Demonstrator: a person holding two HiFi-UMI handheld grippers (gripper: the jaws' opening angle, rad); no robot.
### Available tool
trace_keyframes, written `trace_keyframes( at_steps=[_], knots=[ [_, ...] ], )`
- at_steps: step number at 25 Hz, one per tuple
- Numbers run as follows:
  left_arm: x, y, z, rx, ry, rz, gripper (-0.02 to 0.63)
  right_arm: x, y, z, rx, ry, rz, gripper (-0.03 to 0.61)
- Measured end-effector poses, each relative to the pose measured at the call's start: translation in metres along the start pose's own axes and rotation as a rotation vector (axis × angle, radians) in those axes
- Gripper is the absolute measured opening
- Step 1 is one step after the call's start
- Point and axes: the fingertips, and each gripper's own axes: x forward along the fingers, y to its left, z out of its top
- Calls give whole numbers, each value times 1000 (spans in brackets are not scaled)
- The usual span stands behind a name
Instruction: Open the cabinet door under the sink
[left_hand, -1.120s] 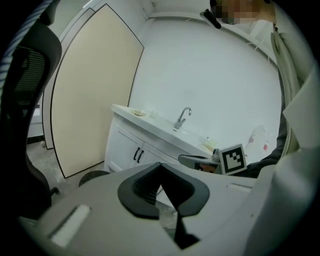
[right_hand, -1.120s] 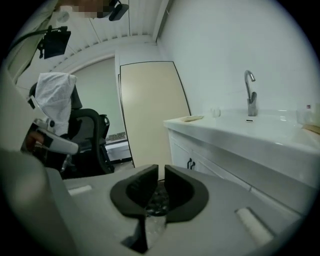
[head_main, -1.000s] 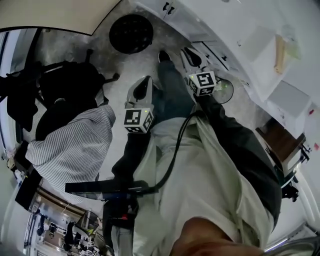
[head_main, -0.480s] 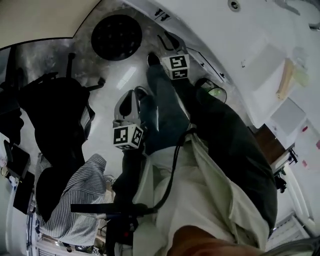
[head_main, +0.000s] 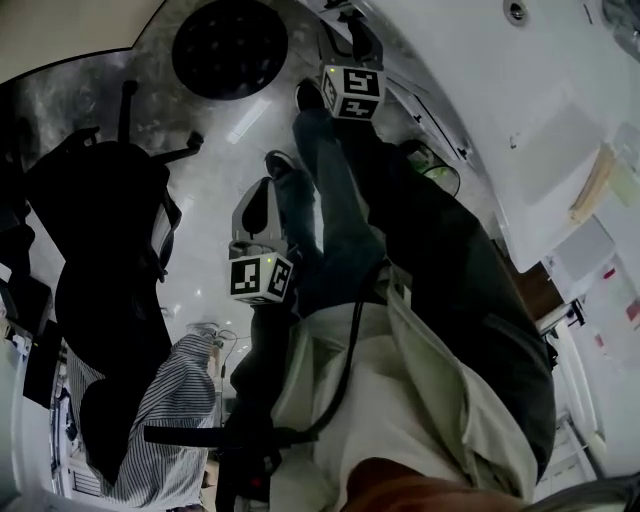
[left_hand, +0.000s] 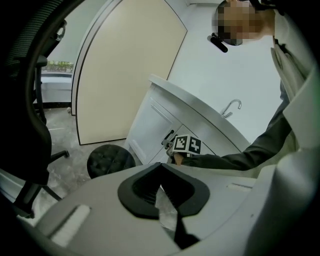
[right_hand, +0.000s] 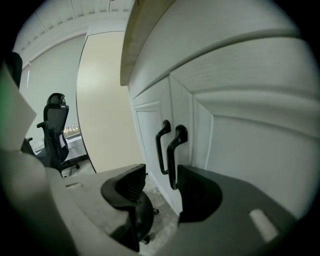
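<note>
Right gripper view shows the right gripper (right_hand: 162, 176), its jaws just opened wide, with the right-hand black handle (right_hand: 171, 157) of 2 on the cabinet door (right_hand: 200, 135) lined up in the gap, untouched. It should advance, clamp squarely, then pull outward. The left gripper (left_hand: 161, 167) hangs closed and empty.

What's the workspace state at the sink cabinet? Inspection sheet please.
Surface: glossy marbled floor.
Job's things: white cabinet doors shut; two black handles side by side.
Clutter: round black stool, black office chair, striped garment.
Grippers: right hand-held gripper open, jaws have just been opening, nearer handle in line with the gap, not gripped; left hand-held gripper shut, empty.
Cables: black cable over the person's clothing.
Surroundings: faucet above the countertop.
</note>
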Motion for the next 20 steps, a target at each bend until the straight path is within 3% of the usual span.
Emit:
trace_keyframes(
  at_steps=[5,8,12,20],
  knots=[
    [1,7,-6,-24,15,28,6,10,-4,0,-15,35,-115,178],
    [0,11,-6,-32,10,41,6,9,-18,-1,16,23,-190,60],
    [-5,16,-11,-48,4,47,6,9,-20,-1,84,1,-167,51],
    [-24,16,-30,-59,-1,19,6,1,4,-13,-3,51,-105,46]
  ],
)
